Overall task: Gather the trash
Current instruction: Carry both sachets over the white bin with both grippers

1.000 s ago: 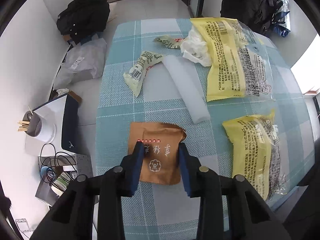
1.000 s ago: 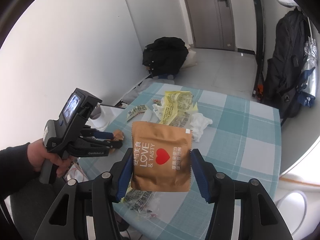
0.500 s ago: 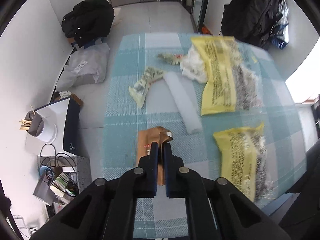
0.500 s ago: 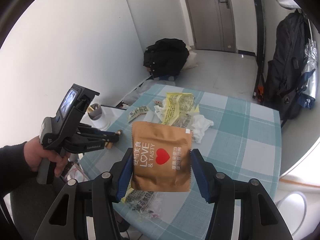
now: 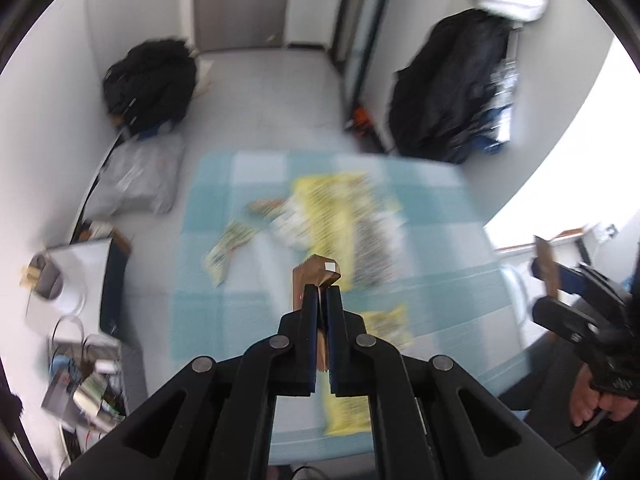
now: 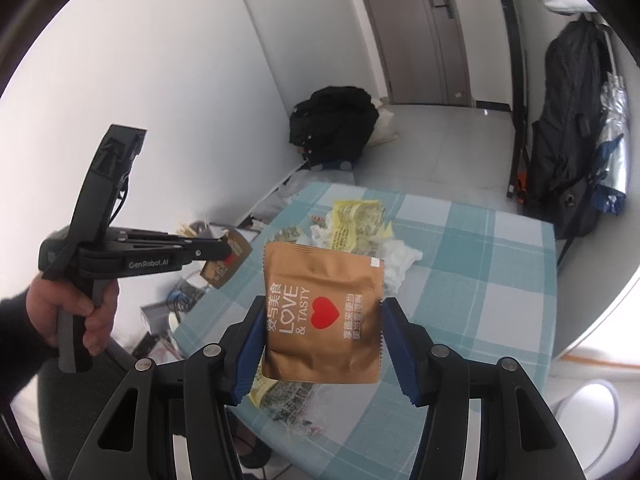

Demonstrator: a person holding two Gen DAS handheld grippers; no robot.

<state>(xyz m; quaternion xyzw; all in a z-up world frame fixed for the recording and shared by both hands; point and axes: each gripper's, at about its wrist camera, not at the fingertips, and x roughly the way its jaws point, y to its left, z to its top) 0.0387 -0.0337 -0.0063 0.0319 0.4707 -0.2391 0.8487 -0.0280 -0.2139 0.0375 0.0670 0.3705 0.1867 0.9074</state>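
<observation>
Brown wrappers fill both tongs: the left gripper (image 5: 320, 292) pinches a folded brown packet (image 5: 316, 276) clear above the checked table (image 6: 472, 280); the right gripper (image 6: 324, 344) clamps the LOVE & TASTY pouch (image 6: 320, 316) across its width, beside it.

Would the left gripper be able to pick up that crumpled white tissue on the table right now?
Probably not: the left gripper is shut on a brown packet and held above the table. The tissue lies uncovered, but the jaws are occupied.
</observation>
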